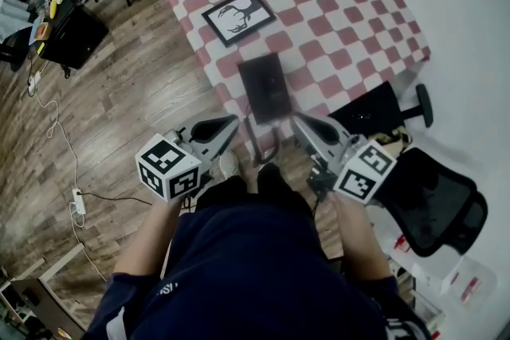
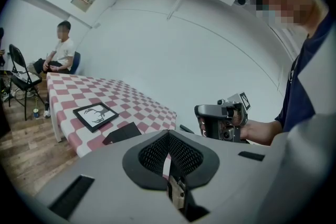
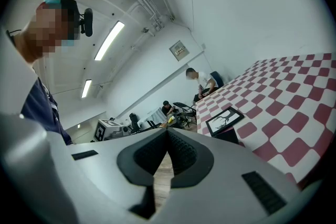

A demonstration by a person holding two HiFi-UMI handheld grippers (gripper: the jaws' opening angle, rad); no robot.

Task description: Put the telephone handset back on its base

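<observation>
Near the checkered table (image 1: 358,4), left gripper (image 1: 232,122) and right gripper (image 1: 298,121) fingers meet, empty.

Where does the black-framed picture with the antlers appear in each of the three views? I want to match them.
Head view: the framed picture lies at upper centre, on the checked tablecloth.
Left gripper view: the framed picture is left of centre, low on the table.
Right gripper view: the framed picture is right of centre.
Shared landmark: the black flat thing beside the frame, near the table's edge.

Table (image 1: 351,4), red-white checked cloth; on it framed antler picture (image 1: 238,15), black flat slab (image 1: 264,87) near edge.
</observation>
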